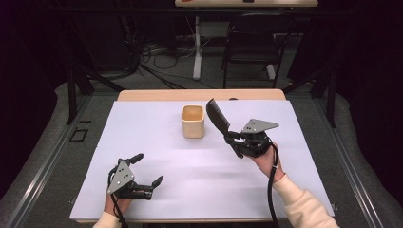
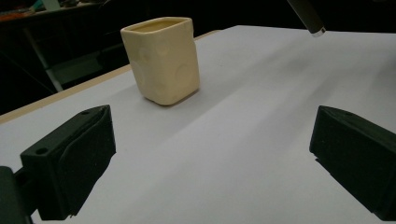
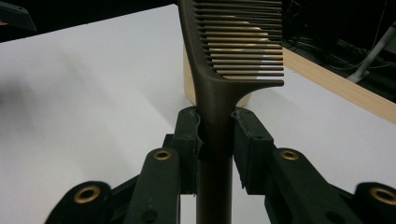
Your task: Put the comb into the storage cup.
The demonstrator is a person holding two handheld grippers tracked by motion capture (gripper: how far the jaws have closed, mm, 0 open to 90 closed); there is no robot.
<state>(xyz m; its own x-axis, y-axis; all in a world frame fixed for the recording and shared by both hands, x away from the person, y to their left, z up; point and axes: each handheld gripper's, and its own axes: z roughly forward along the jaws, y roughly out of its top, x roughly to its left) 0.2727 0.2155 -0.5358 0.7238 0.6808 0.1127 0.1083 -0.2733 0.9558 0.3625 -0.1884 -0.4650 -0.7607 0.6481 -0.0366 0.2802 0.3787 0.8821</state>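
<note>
Two grippers work over a white sheet (image 1: 157, 142) that covers the worktop (image 1: 142, 95). Nearest the person, at the lower left of the high view, the left gripper (image 1: 148, 170) rests low over the sheet with its jaws spread wide and nothing between them; in the left gripper view the two black jaws stand far apart over bare white sheet. A little farther in, on the person's right side, the right gripper (image 1: 231, 138) is held up off the sheet, its jaws pinching the handle of a dark comb (image 1: 218, 115). In the right gripper view the comb (image 3: 233, 56) rises straight up from between the two pads, which press on either side of its handle just below the toothed part, with the teeth pointing to that view's right. In the high view the comb slants up and away from the gripper toward the far left. Beyond it, near the middle of the sheet toward the far edge, stands a cream-coloured square cup (image 1: 193, 121), upright and open at the top. The comb's tip hangs just to the right of the cup, apart from it.
</note>
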